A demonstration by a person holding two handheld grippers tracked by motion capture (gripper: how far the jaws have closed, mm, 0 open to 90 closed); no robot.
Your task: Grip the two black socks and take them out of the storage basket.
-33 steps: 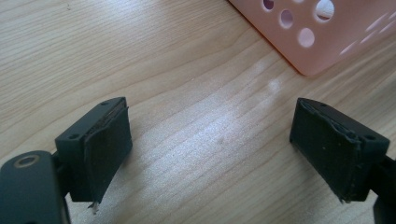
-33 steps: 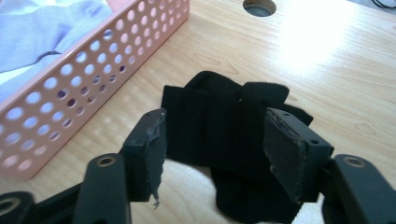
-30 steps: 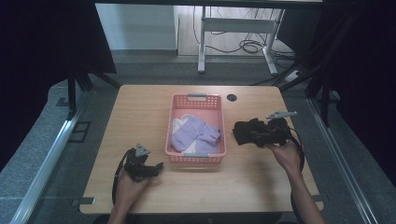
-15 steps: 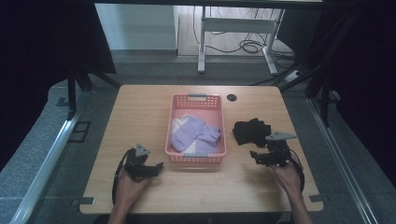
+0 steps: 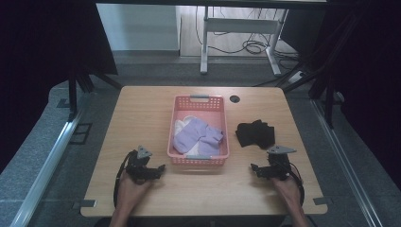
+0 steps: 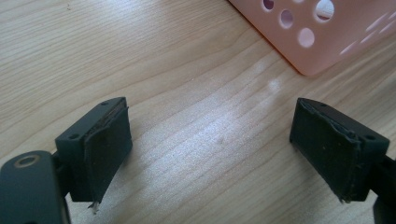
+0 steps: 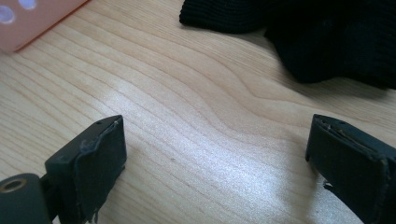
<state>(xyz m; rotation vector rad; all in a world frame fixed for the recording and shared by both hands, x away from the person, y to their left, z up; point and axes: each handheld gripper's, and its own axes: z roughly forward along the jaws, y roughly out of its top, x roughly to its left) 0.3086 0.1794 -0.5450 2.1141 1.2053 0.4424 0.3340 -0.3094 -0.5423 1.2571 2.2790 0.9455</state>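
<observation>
L hand: person's left hand (image 5: 130, 187) at near table edge, holds left gripper (image 5: 158, 169), low over the wood, tips aimed toward basket's near left corner
R hand: right hand (image 5: 288, 188) at near edge, holds right gripper (image 5: 254, 169) w/ grey 3-cornered plate on top; tips aimed left along the table, black cloth just beyond it
L jaws: left gripper view, spread wide, 2 black pads w/ bare wood between, nothing held or touched; worn pad edges show here, not from high view
R jaws: right gripper view, spread wide, have just been opening; nothing between them, bare wood only
Table: light wood top (image 5: 142, 113); grain & glare read only in the 2 gripper views
Black cloth: crumpled dark knit piece (image 5: 256, 134) flat on table, right of basket, apart from it, just ahead of R gripper; long axis roughly left-right across the table in high view, no clear pointing end; right gripper view (image 7: 327, 42) shows the ribbed knit & 2 lobes at top of frame, clear of the pads, not touching
Basket: pink perforated basket (image 5: 178, 158) mid-table, long axis near-to-far; left gripper view gives only 1 corner w/ round holes (image 6: 322, 42), right gripper view a sliver at top left (image 7: 28, 23)
In basket: lilac cloth (image 5: 196, 137) w/ a white piece (image 5: 180, 126) under its left side; seen from high view alone
Far: round cable hole (image 5: 234, 99) at table's far edge; white desk frame (image 5: 236, 26) & cables on floor behind
</observation>
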